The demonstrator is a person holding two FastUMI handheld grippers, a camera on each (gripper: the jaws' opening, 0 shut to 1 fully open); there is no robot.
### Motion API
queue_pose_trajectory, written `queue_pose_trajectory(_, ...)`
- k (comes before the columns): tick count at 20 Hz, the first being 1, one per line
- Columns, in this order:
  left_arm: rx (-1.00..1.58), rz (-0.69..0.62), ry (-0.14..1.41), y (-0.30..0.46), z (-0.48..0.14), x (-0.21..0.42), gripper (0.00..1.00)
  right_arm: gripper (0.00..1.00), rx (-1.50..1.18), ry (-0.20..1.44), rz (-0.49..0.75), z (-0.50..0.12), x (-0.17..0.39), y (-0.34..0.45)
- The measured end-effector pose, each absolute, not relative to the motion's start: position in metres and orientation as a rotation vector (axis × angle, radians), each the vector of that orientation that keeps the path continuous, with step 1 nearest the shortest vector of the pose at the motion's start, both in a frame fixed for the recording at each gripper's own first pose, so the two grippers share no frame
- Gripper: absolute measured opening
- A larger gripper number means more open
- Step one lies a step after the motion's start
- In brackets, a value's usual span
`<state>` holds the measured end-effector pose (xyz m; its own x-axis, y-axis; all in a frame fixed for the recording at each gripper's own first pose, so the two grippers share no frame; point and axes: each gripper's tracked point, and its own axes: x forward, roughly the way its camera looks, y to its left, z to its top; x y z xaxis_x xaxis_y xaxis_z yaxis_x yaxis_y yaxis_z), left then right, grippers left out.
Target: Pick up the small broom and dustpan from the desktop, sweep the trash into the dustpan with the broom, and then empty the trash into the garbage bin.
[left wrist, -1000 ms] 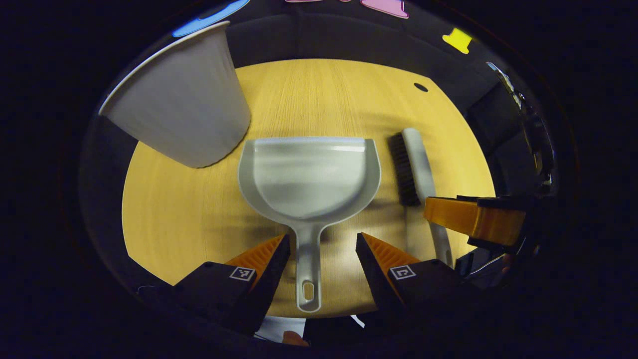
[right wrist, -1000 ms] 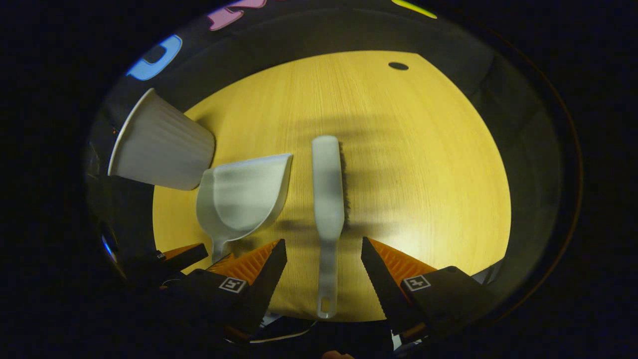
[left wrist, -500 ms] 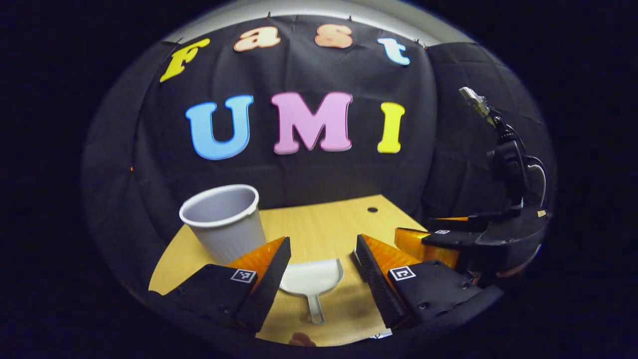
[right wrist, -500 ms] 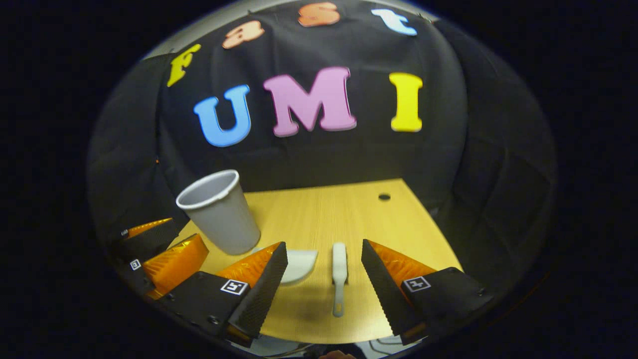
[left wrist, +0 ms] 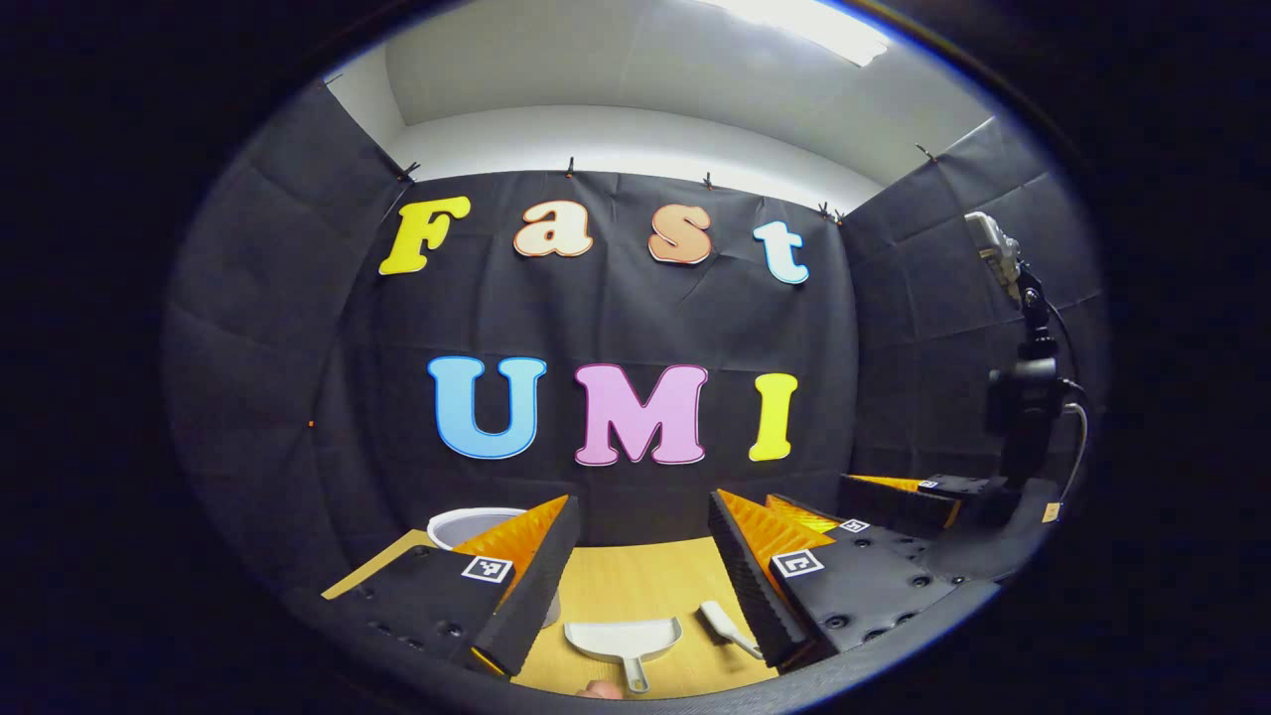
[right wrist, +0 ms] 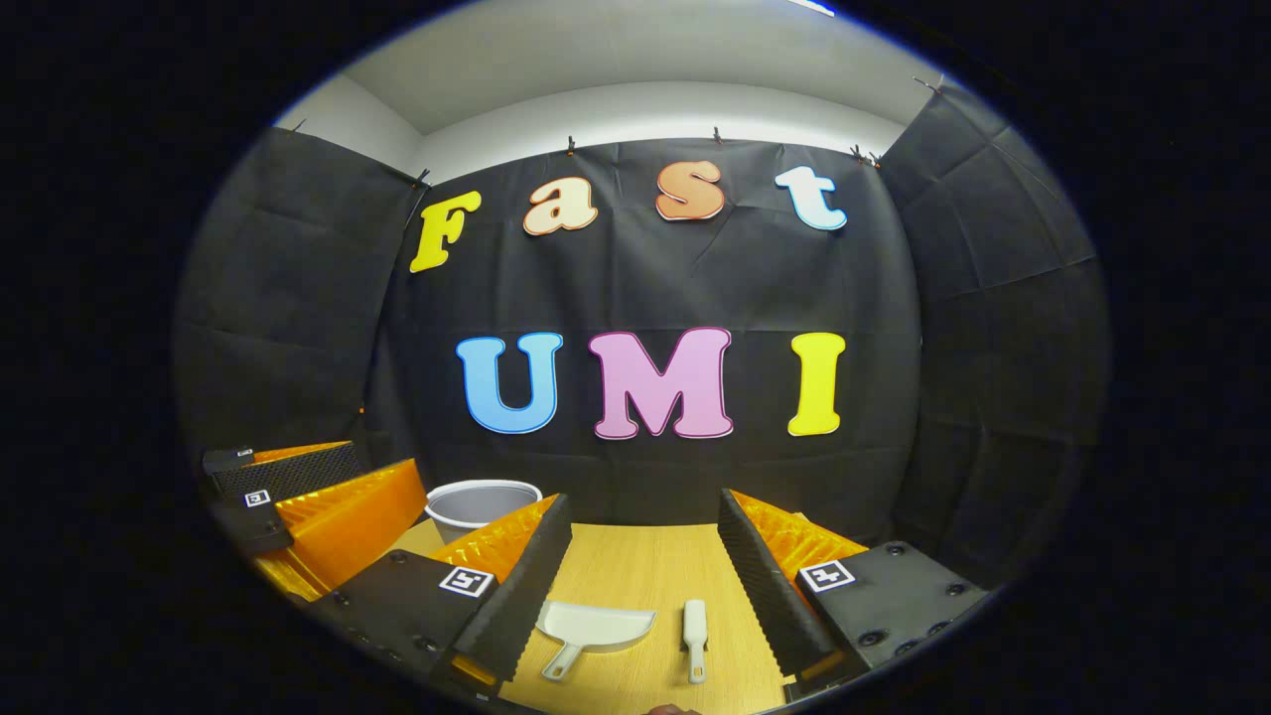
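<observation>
A pale grey dustpan (left wrist: 624,639) lies flat on the wooden table (left wrist: 635,586), handle toward me, far below my left gripper (left wrist: 641,501), which is open and holds nothing. To its right lies the small broom (left wrist: 727,626). In the right gripper view the dustpan (right wrist: 594,626) and the broom (right wrist: 694,626) sit side by side on the table (right wrist: 645,566), between the fingers of my open right gripper (right wrist: 644,501). The grey bin (right wrist: 484,501) stands upright at the back left; its rim (left wrist: 475,524) peeks from behind my left finger.
The other gripper (left wrist: 894,497) hovers at the right of the left gripper view, and the left one (right wrist: 318,497) at the left of the right gripper view. A camera on a stand (left wrist: 1023,397) rises at the right. Black cloth walls close in the table.
Both grippers have risen and tilted up from looking straight down on the tools to facing the back wall. The dustpan and broom now look small and low. Both stay open.
</observation>
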<state>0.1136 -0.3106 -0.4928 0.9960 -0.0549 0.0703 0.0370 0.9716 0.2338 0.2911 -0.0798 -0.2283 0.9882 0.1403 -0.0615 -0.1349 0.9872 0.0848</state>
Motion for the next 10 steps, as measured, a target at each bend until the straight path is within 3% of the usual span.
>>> queue_pose_trajectory(8,0.15,0.059,-0.025,-0.298,-0.495,0.102,0.77,0.95,0.083,-0.051,0.136,-0.171,0.273,-0.109)
queue_pose_trajectory(9,0.155,0.069,-0.024,-0.296,-0.495,0.102,0.82,0.95,0.084,-0.049,0.146,-0.184,0.269,-0.096)
queue_pose_trajectory(10,0.163,0.079,-0.027,-0.293,-0.494,0.1,0.77,0.89,0.082,-0.041,0.157,-0.189,0.269,-0.09)
